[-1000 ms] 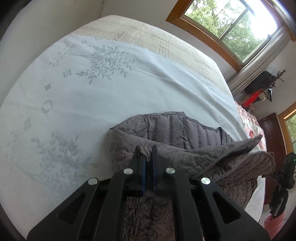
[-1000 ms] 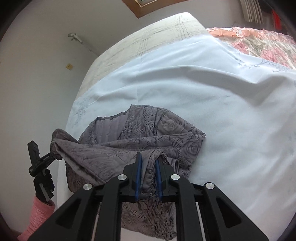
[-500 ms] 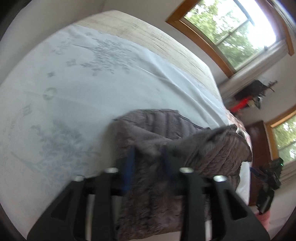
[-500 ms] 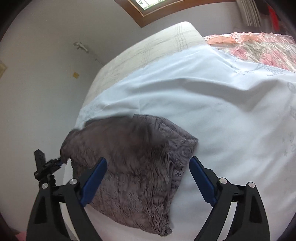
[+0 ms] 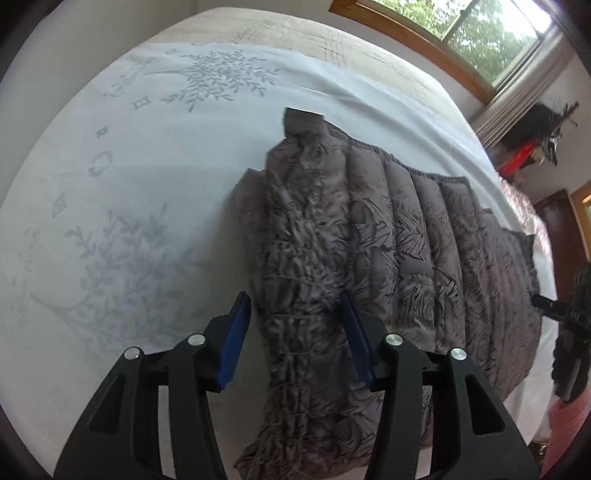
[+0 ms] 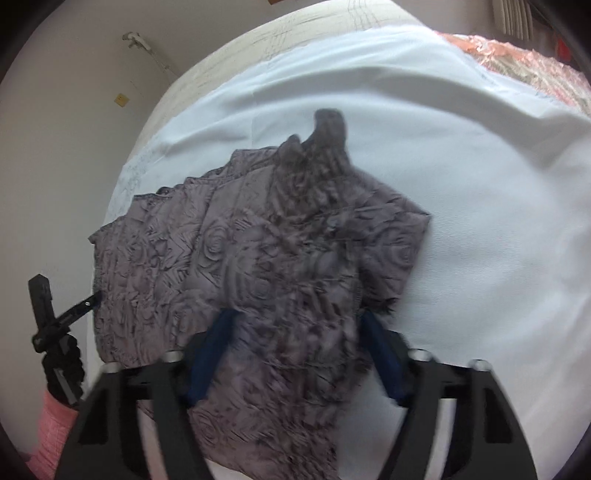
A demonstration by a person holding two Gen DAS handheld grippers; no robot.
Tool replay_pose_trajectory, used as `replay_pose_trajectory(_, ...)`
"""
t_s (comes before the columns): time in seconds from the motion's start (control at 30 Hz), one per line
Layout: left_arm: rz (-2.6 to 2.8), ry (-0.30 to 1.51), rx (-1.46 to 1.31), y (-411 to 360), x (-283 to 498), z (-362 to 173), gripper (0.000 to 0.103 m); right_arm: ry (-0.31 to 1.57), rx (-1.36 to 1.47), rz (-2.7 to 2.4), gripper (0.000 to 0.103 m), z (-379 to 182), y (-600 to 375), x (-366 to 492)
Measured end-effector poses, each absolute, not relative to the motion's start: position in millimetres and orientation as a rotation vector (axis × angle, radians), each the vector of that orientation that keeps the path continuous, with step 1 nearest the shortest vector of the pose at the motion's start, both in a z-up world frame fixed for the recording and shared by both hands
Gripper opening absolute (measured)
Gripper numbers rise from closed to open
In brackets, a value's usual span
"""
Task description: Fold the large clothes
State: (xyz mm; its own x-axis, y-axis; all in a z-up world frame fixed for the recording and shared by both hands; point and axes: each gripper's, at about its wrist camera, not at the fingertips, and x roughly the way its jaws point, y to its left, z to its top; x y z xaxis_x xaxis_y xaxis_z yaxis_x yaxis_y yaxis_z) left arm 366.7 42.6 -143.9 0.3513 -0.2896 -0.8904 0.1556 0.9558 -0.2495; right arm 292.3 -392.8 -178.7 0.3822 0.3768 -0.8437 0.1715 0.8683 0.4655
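Currently, no brand, label or legible writing shows on any surface; the only markings are grey leaf and diamond motifs embroidered on the white bedsheet (image 5: 122,177). No containers are in view. A grey quilted jacket (image 5: 388,240), stitched with rose and zigzag patterns, lies folded on that sheet near the bed's edge, one narrow gathered panel running up its middle to a small tab at the top. The left gripper (image 5: 295,317) has its blue-padded fingers (image 5: 236,332) spread apart, one on either side of that gathered panel, clamping nothing. The right gripper (image 6: 299,339) likewise stands with jaws wide, the jacket (image 6: 258,258) lying between them unheld; this view is motion-blurred. Beyond the sheet lies a beige quilted mattress (image 5: 332,37) and a wood-framed window (image 5: 461,33) with a pleated curtain. A pink floral coverlet (image 6: 517,55) lies at the far right of the bed. Nothing obstructs the jacket.
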Motion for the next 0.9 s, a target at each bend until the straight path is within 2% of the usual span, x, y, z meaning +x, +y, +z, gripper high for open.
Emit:
replay_pose_trajectory(0.03, -0.297, 1.173, -0.121, 38.6, 366.4, -142.2, 0.031, 1.176, 0.521, 0.140, 0.048, -175.7, -391.9, 291.2)
replay_pose_trajectory(0.1, -0.287, 1.156, -0.108, 35.7, 364.7, -137.6, 0.016, 1.155, 0.492, 0.132, 0.023, -167.4, -391.5, 286.6)
replay_pose_trajectory(0.17, -0.287, 1.129, -0.122, 37.3, 360.2, -128.1, 0.011, 1.118, 0.480, 0.144, 0.017, -154.0, -395.2, 279.1)
replay_pose_trajectory(0.53, -0.339, 0.868, -0.042, 27.7, 304.3, -56.1, 0.008, 0.927, 0.418, 0.214, 0.015, -81.4, -380.4, 240.9)
replay_pose_trajectory(0.9, -0.356, 0.772, -0.126, 39.7, 314.5, -46.0, 0.008, 0.879, 0.408, 0.185, 0.015, -70.9, -380.9, 254.4)
